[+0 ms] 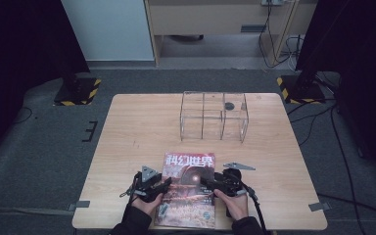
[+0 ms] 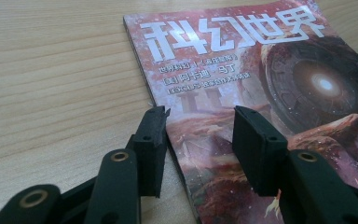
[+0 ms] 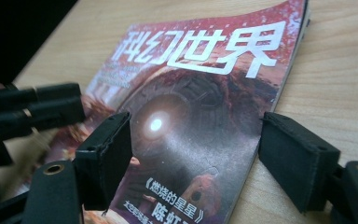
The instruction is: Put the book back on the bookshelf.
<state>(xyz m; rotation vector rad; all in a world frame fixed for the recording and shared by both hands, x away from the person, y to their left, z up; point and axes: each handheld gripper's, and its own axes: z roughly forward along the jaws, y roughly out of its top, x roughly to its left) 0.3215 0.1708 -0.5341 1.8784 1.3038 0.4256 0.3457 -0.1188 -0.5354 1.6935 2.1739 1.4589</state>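
Note:
A magazine (image 1: pixel 188 191) with a red cover and white Chinese title lies flat near the table's front edge. My left gripper (image 1: pixel 166 182) is open at its left edge. In the left gripper view the left gripper (image 2: pixel 200 122) straddles that edge of the magazine (image 2: pixel 242 70), one jaw over the wood and one over the cover. My right gripper (image 1: pixel 205 182) is open at the right side. In the right gripper view the right gripper (image 3: pixel 196 135) spans the magazine's (image 3: pixel 191 93) right edge, and the left gripper (image 3: pixel 32 109) shows at the far left.
A clear acrylic box (image 1: pixel 214 115) with three compartments stands at the table's back middle, with a small dark round object (image 1: pixel 229 105) in its right compartment. Bare wooden table (image 1: pixel 132 132) lies between it and the magazine. Stand bases sit on the floor at both back corners.

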